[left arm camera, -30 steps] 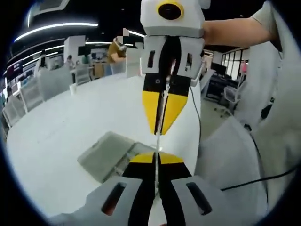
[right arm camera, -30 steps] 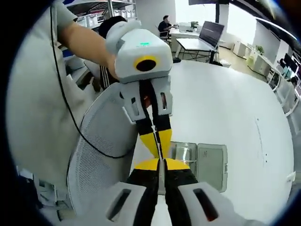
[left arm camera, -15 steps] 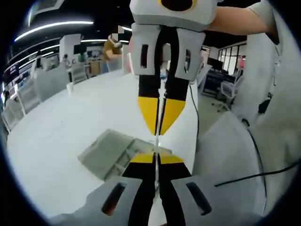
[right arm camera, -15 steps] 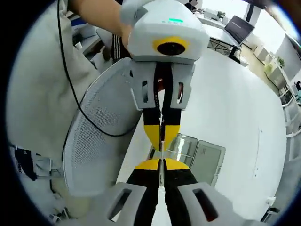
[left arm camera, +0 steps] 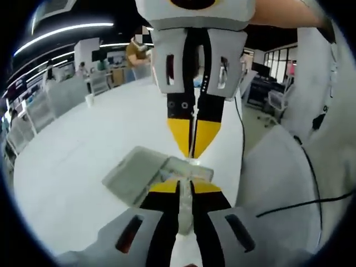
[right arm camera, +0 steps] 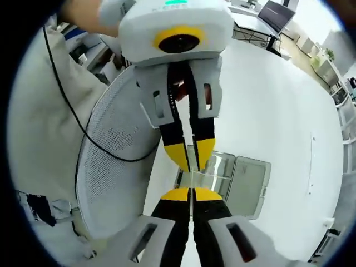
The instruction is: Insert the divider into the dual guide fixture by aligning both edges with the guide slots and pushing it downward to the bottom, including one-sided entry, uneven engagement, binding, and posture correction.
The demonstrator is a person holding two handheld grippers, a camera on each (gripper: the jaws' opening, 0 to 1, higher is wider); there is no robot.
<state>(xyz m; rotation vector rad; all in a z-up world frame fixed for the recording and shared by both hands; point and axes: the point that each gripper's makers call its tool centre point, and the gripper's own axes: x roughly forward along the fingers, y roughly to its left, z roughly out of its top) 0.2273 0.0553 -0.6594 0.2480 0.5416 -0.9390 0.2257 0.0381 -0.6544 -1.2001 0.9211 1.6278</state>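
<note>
Both hand-held grippers, left and right, clamp the divider edge-on above the fixture.

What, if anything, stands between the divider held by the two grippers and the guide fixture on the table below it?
Nothing visible does. The thin clear divider is pinched edge-on between the left gripper and the right gripper, directly above the grey guide fixture on the white table. Only open air shows between divider and fixture.

The divider is a thin clear sheet, held up on its edge in the air. The grey guide fixture lies flat on the white table, under it.
</note>
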